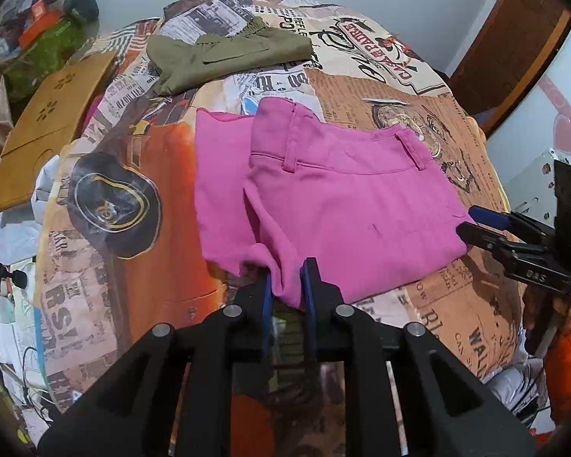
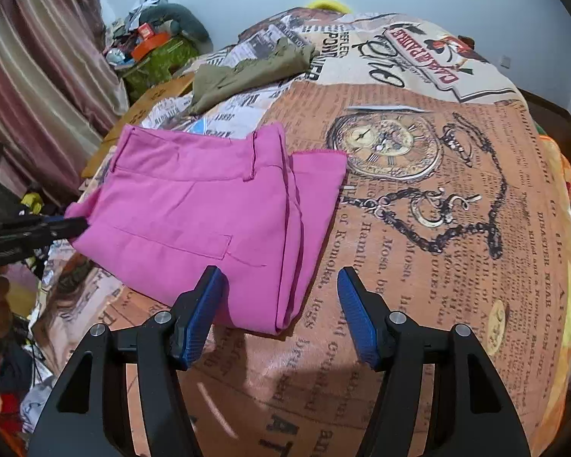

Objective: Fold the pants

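The pink pants (image 1: 346, 205) lie folded on the printed bedspread (image 1: 456, 304), waistband at the far side; they also show in the right wrist view (image 2: 194, 213). My left gripper (image 1: 288, 285) is shut on the pants' near folded corner. It also shows at the left of the right wrist view (image 2: 63, 226), pinching that corner. My right gripper (image 2: 281, 316) is open, its blue fingers just above the pants' near fold edge, holding nothing. It also shows at the right of the left wrist view (image 1: 479, 224), at the pants' right edge.
Folded olive pants (image 1: 224, 57) lie farther back on the bed, also in the right wrist view (image 2: 247, 72). A wooden board (image 1: 49, 129) lies at the bed's left edge. A clutter pile (image 2: 152, 49) and a curtain (image 2: 38, 95) stand at the left.
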`<state>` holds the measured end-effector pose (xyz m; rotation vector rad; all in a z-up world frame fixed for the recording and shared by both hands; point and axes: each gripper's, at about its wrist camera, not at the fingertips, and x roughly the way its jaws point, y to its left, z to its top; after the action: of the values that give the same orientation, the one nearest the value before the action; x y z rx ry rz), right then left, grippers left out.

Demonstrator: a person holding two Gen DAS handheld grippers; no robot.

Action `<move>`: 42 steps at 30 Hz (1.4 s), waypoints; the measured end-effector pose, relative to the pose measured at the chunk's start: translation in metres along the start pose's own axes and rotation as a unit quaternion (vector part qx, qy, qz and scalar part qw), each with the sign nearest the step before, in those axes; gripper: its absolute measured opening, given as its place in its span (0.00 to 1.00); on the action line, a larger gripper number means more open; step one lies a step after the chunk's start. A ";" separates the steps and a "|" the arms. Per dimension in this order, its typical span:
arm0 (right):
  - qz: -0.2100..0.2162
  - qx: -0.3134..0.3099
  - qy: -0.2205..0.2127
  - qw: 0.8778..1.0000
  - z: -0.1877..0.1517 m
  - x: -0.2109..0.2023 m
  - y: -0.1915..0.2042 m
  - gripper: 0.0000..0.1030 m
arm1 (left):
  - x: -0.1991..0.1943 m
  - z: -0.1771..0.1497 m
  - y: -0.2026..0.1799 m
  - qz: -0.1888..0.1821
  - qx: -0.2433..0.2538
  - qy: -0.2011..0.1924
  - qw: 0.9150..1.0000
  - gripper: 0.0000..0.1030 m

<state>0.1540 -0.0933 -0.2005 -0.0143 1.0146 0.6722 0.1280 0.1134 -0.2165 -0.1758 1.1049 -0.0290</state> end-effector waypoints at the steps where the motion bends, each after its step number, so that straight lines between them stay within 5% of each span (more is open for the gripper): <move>1: 0.002 0.001 0.001 1.000 -0.001 0.001 0.000 0.57 | -0.002 0.000 0.002 0.001 0.000 0.000 1.000 0.18; 11: 0.015 0.009 -0.016 1.000 0.013 -0.012 -0.002 0.57 | -0.028 0.026 0.021 0.041 -0.004 -0.034 0.999 0.19; 19: 0.008 0.000 -0.038 0.999 0.042 -0.008 -0.001 0.57 | -0.005 0.064 0.027 0.020 0.003 -0.024 1.000 0.19; 26: 0.027 0.017 -0.011 0.999 0.056 0.019 -0.013 0.57 | 0.034 0.082 0.018 0.009 0.021 0.009 1.000 0.19; 31: 0.052 0.034 0.006 0.998 0.062 0.036 -0.017 0.46 | 0.045 0.084 0.015 0.011 0.034 0.014 0.999 0.19; 37: 0.060 0.025 0.038 0.997 0.070 0.060 -0.012 0.45 | 0.045 0.090 0.015 -0.002 0.028 0.008 1.000 0.19; 39: 0.070 0.028 0.047 0.996 0.071 0.065 -0.014 0.45 | 0.047 0.092 0.014 0.002 0.032 0.007 0.999 0.25; 41: 0.071 0.024 0.046 0.996 0.072 0.066 -0.012 0.45 | 0.054 0.094 0.017 0.020 0.031 0.005 0.999 0.44; 42: 0.068 0.019 0.045 0.996 0.071 0.065 -0.010 0.45 | 0.056 0.094 0.020 0.021 0.027 0.005 0.999 0.46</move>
<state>0.2375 -0.0461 -0.2159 0.0596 1.1216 0.7823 0.2361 0.1387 -0.2285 -0.1035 1.1174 -0.0220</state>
